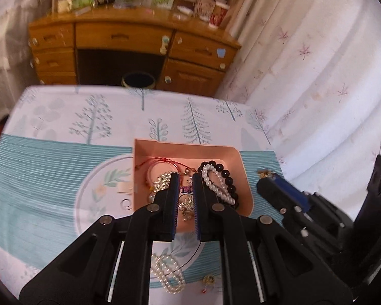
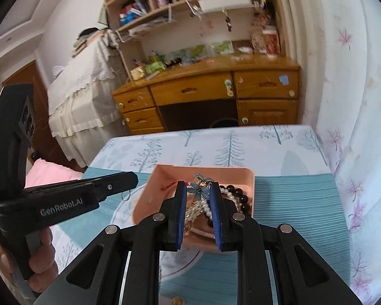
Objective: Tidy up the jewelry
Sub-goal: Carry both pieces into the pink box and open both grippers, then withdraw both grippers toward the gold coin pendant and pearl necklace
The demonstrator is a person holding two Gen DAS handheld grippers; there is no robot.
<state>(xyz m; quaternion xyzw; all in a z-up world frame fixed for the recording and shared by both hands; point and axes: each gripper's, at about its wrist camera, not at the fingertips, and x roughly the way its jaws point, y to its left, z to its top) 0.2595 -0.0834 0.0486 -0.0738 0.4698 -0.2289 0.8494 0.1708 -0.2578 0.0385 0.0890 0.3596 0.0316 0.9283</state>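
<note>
A pink tray [image 1: 243,175] [image 2: 241,175] on the table holds a pearl bracelet [image 1: 216,180], a black bead bracelet [image 1: 228,180], a red cord bracelet [image 1: 160,162] and silvery pieces. My left gripper [image 1: 185,180] [image 2: 135,179] hangs over the tray, shut on a thin wire hoop [image 1: 188,204] [image 2: 126,194] that dangles from its tips. My right gripper [image 2: 198,190] [image 1: 263,179] is beside the tray's right edge in the left wrist view. It is shut on a blue flower clip [image 2: 199,192] with gold parts.
A pearl necklace [image 1: 167,274], a small gold piece [image 1: 208,279] and a small ring [image 1: 125,203] lie on the teal placemat [image 1: 38,178] near the tray. A wooden desk [image 1: 129,38], a dark bin [image 1: 138,80] and a white curtain [image 1: 317,76] lie beyond the table.
</note>
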